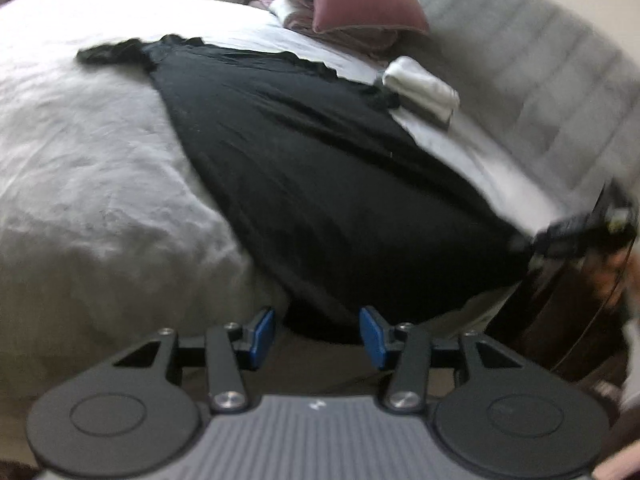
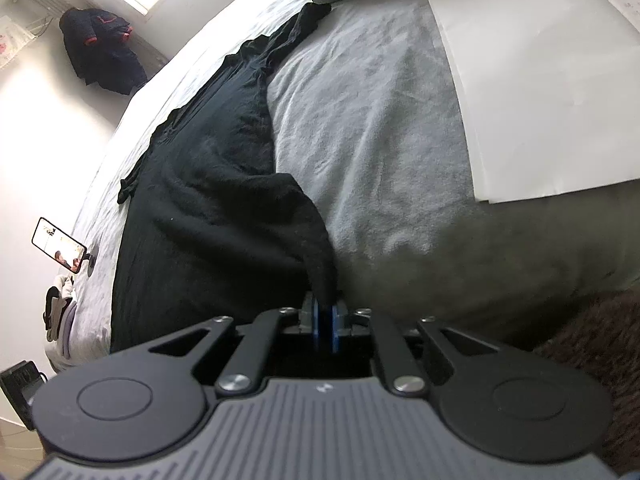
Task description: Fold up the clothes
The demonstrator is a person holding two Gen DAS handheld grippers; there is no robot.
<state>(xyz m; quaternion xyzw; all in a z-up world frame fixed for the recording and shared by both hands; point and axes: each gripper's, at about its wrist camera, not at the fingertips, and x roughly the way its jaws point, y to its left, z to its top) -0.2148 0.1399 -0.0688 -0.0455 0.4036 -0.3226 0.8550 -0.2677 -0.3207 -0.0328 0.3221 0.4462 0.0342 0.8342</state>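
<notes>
Evidently the long black knit garment is laid lengthwise along the bed, over its pale grey cover, so it can be flattened before a fold; its near hem reaches the bed's near edge and its narrow far end trails toward the headboard end, where a pile of folded white and mauve linens sits in the far corner. A small folded white cloth lies just beside the garment's edge, and a flat white sheet rests on the cover well apart from it.

The right tool has its blue pads pressed together on a corner of the hem, which rises from the bed into the jaws, probably to keep the fabric taut. That tool points along the bed from its near edge, held low.

The left tool is spread wide and holds nothing, hovering level just short of the other hem corner, near the bed's near edge, seemingly lined up to take it.
</notes>
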